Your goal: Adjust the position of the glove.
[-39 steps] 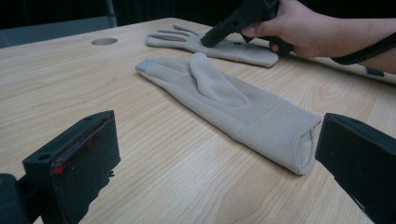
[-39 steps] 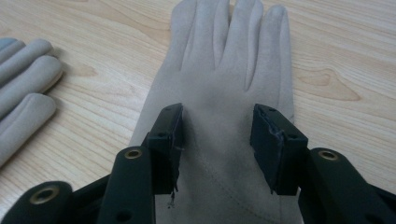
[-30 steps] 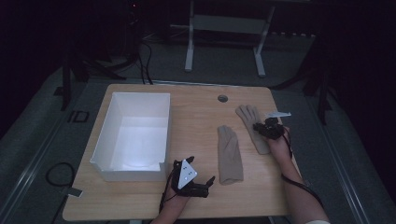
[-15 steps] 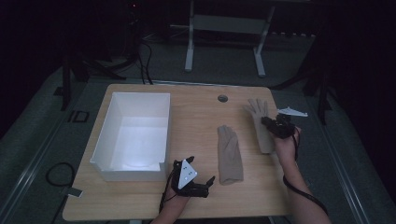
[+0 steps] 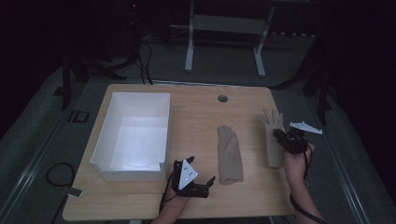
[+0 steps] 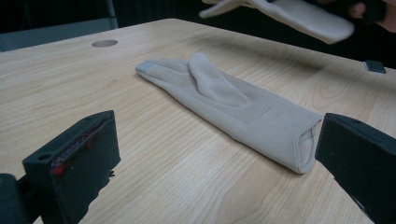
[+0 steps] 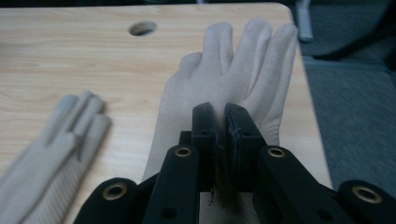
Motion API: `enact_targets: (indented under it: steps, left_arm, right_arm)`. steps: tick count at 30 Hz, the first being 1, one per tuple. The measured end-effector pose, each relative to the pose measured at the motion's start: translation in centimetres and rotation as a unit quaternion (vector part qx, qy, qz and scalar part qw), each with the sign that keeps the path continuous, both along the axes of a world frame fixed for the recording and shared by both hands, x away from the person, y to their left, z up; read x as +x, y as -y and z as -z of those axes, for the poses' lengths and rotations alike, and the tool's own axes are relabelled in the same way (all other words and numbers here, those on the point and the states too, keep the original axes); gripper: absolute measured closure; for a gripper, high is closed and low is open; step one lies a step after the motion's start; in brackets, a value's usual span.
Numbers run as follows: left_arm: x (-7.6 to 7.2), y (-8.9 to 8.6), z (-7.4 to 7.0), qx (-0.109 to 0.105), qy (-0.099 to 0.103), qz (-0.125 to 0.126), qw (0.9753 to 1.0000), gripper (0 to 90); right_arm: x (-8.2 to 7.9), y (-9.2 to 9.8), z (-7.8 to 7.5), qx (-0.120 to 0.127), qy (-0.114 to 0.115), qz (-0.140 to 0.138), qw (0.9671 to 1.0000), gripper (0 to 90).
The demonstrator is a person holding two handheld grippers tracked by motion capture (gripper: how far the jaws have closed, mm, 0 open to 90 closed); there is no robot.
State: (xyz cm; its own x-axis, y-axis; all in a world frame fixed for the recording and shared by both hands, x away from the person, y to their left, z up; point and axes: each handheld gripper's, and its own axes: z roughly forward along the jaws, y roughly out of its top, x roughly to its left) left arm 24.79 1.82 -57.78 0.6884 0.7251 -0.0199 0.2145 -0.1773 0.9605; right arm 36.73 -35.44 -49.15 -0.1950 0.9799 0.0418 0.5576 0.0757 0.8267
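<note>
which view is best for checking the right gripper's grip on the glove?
The right gripper view: the right gripper has its jaws shut on the held glove, fingers spread beyond. The high view shows that glove small and dim. The left gripper view catches it blurred at the top edge.

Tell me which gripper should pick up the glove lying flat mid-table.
Left. The left gripper is open beside that glove's cuff, while the right gripper is already shut on the other glove.

Right hand-held gripper [image 7: 220, 123]: jaws pressed together, beige glove [image 7: 233, 74] pinched at the palm, fingers spread away from the camera. Second glove [image 7: 51, 154] seen blurred at lower left on tabletop [image 7: 70, 51]; round hole [image 7: 142, 28] noted beyond.
</note>
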Motion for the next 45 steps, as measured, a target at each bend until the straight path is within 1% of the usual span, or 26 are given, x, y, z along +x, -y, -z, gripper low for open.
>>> enact_targets:
  steps: [3,5,6,9,10,14,18,20,21,23,24,25,26,27,28,29,31,32,34,35,37,39,40,41,44,45]
  left_arm:
    - [0.0,0.0,0.0,0.002,0.0,0.0,1.0,0.1]
    - [0.0,0.0,0.0,0.004,0.004,-0.001,1.0,0.0]
    - [0.0,0.0,0.0,0.004,0.004,0.0,1.0,0.1]
    - [0.0,0.0,0.0,0.004,0.003,0.0,1.0,0.1]
    - [0.0,0.0,0.0,0.003,0.003,0.0,1.0,0.1]
    - [0.0,0.0,0.0,0.003,0.003,-0.001,1.0,0.1]
    - [0.0,0.0,0.0,0.001,0.001,-0.001,1.0,0.1]
    - [0.0,0.0,0.0,0.002,0.001,0.0,1.0,0.1]
    - [0.0,0.0,0.0,0.002,0.002,0.0,1.0,0.1]
    - [0.0,0.0,0.0,0.002,0.002,0.0,1.0,0.1]
    - [0.0,0.0,0.0,0.002,0.002,0.001,1.0,0.1]
    - [0.0,0.0,0.0,0.002,0.002,0.001,1.0,0.1]
    - [0.0,0.0,0.0,0.002,0.002,0.001,1.0,0.1]
    - [0.0,0.0,0.0,0.001,0.002,0.001,1.0,0.1]
    - [0.0,0.0,0.0,0.001,0.002,0.001,1.0,0.1]
    - [0.0,0.0,0.0,0.002,0.002,0.001,1.0,0.1]
    - [0.0,0.0,0.0,0.002,0.002,0.001,1.0,0.1]
    - [0.0,0.0,0.0,0.001,0.001,-0.001,1.0,0.1]
    - [0.0,0.0,0.0,0.0,0.001,-0.001,1.0,0.1]
    - [0.0,0.0,0.0,-0.003,0.0,-0.002,1.0,0.1]
    - [0.0,0.0,0.0,-0.001,0.0,-0.002,1.0,0.1]
    - [0.0,0.0,0.0,-0.002,0.0,-0.002,1.0,0.1]
    - [0.0,0.0,0.0,-0.002,0.0,-0.002,1.0,0.0]
    - [0.0,0.0,0.0,0.0,0.0,-0.001,1.0,0.0]
    - [0.0,0.0,0.0,-0.001,0.0,-0.002,1.0,0.1]
    - [0.0,0.0,0.0,0.0,0.0,-0.001,1.0,0.1]
  right_arm:
    - [-0.8,0.5,0.4,0.013,-0.015,0.022,0.9996,82.9]
    - [-1.3,0.8,0.8,0.009,-0.021,0.03,0.9993,82.9]
    - [-1.6,1.0,1.0,0.013,-0.023,0.034,0.9991,82.8]
    - [-2.2,1.3,1.7,0.014,-0.029,0.036,0.9989,82.6]
    - [-2.4,1.3,2.0,0.017,-0.033,0.035,0.9987,82.3]
    - [-2.8,1.3,3.7,0.012,-0.057,0.031,0.9978,81.4]
    - [-2.7,1.0,5.4,-0.012,-0.081,0.021,0.9964,80.0]
    - [-2.6,0.7,5.8,-0.029,-0.084,0.014,0.996,78.4]
    - [-2.6,0.7,5.8,-0.029,-0.082,0.014,0.9961,77.7]
    - [-2.5,1.0,5.7,-0.023,-0.082,0.002,0.9964,67.5]
    - [-2.5,1.0,5.6,-0.022,-0.083,0.0,0.9963,64.8]
    - [-2.4,1.3,5.4,-0.017,-0.08,-0.014,0.9965,60.1]
    - [-2.4,1.3,5.4,-0.017,-0.08,-0.014,0.9965,60.1]
    - [-2.4,1.7,4.8,-0.026,-0.057,-0.04,0.9972,57.1]
    - [-2.3,1.9,4.6,-0.033,-0.052,-0.05,0.9969,55.4]
    - [-2.2,2.2,4.3,-0.029,-0.044,-0.075,0.9958,54.7]
    - [-2.1,2.7,3.9,-0.031,-0.033,-0.103,0.9936,53.7]
    - [-2.0,3.0,3.8,-0.035,-0.03,-0.13,0.9904,53.8]
    - [-1.9,3.4,3.7,-0.039,-0.026,-0.148,0.9878,54.2]
    - [-1.7,3.7,3.8,-0.042,-0.033,-0.159,0.9858,54.7]
    - [-1.7,4.0,4.0,-0.049,-0.032,-0.168,0.984,54.9]
    - [-1.6,4.2,4.6,-0.047,-0.039,-0.175,0.9827,54.4]
    - [-1.6,4.2,4.6,-0.047,-0.039,-0.175,0.9827,54.4]
    - [-1.7,4.2,5.4,-0.052,-0.04,-0.169,0.9834,53.3]
    - [-1.7,4.3,6.0,-0.053,-0.041,-0.159,0.985,53.2]
    - [-1.5,4.2,6.3,-0.046,-0.051,-0.157,0.9852,54.6]
